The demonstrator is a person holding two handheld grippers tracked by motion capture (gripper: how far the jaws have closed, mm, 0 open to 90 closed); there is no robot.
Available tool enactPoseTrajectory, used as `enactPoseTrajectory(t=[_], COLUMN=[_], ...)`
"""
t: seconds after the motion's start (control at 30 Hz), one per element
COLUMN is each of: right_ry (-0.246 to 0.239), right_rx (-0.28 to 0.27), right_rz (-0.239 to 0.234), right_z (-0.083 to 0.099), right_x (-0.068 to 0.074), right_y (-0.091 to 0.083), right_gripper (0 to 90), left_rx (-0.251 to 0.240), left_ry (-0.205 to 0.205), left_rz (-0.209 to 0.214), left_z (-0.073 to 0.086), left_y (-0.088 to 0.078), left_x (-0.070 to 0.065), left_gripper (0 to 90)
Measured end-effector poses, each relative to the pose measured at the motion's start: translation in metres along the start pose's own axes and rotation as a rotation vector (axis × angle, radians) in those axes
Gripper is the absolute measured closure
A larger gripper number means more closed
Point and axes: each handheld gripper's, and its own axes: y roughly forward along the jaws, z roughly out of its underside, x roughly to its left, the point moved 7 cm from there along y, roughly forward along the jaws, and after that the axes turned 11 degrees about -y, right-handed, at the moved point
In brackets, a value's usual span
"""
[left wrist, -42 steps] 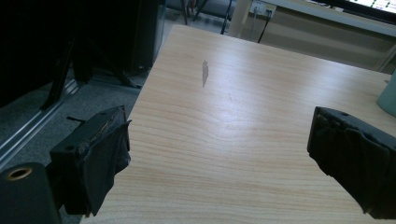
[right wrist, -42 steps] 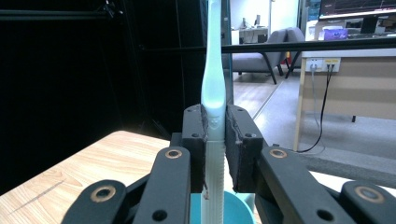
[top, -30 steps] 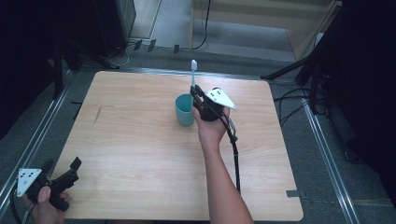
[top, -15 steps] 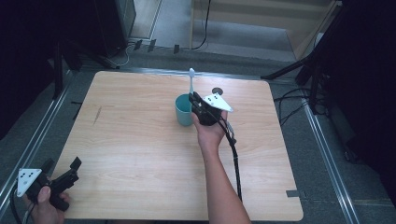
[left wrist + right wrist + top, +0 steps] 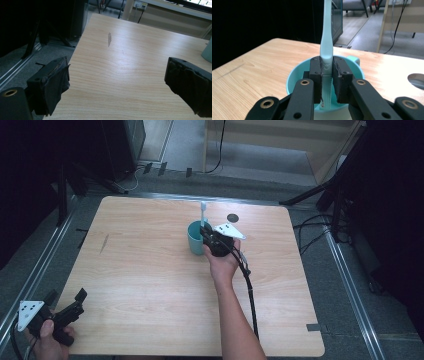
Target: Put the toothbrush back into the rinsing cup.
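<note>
Toothbrush [image 5: 326, 50]: pale blue-green, upright, its handle pinched between the two jaws of the right tongs [image 5: 327, 75]; its lower end is inside the cup.
Right tongs: clenched on the toothbrush, directly above the cup's opening, near the table's far middle.
Cup [image 5: 195, 239]: teal, standing on the table [image 5: 150, 270].
Left tongs [image 5: 117, 82]: released, jaws wide apart, grasping nothing, at the table's near left corner, well apart from the cup.

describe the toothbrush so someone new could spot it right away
On the wooden table, find the teal cup near the far middle. The right gripper pinches a pale blue toothbrush upright over it, the scene's one tall thin stick.
</note>
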Motion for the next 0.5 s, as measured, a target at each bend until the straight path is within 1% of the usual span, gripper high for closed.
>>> enactPoseTrajectory(t=[0.03, 0.1, 0.13, 0.17, 0.27, 0.33, 0.37, 0.4, 0.5], right_ry=[0.004, -0.004, -0.014, -0.014, -0.044, -0.031, -0.035, -0.037, -0.035], right_rx=[0.005, 0.009, 0.016, 0.016, 0.041, 0.049, 0.050, 0.064, 0.071], right_rz=[0.000, -0.008, -0.019, -0.019, 0.006, -0.001, -0.003, -0.002, 0.000], right_z=[0.0009, 0.0016, 0.0022, 0.0022, 0.0047, 0.0055, 0.0053, 0.0056, 0.0060], right_x=[0.0012, 0.0037, 0.0067, 0.0067, 0.0061, 0.0064, 0.0066, 0.0073, 0.0072], right_y=[0.0007, 0.0020, 0.0032, 0.0032, 0.0041, 0.0045, 0.0045, 0.0042, 0.0040], right_gripper=[79.3, 79.3, 79.3, 79.3, 79.3, 79.3, 79.2, 79.0, 79.5], left_rx=[0.000, 0.000, 0.000, 0.000, 0.001, 0.000, 0.000, 0.000, 0.000], left_ry=[0.000, -0.003, -0.007, -0.007, -0.009, -0.010, -0.011, -0.012, -0.013], left_rz=[0.001, 0.002, 0.001, 0.001, 0.004, 0.004, 0.005, 0.004, 0.004], left_z=[-0.0001, -0.0001, -0.0002, -0.0002, -0.0003, -0.0003, -0.0003, -0.0003, -0.0004], left_y=[0.0000, -0.0001, 0.0001, 0.0001, -0.0001, 0.0000, 0.0000, 0.0001, 0.0000], left_x=[0.0001, 0.0004, 0.0007, 0.0007, 0.0008, 0.0009, 0.0009, 0.0010, 0.0010], left_gripper=[6.0, 5.9, 6.0, 5.9, 6.0, 6.0, 5.9, 5.9, 5.9])
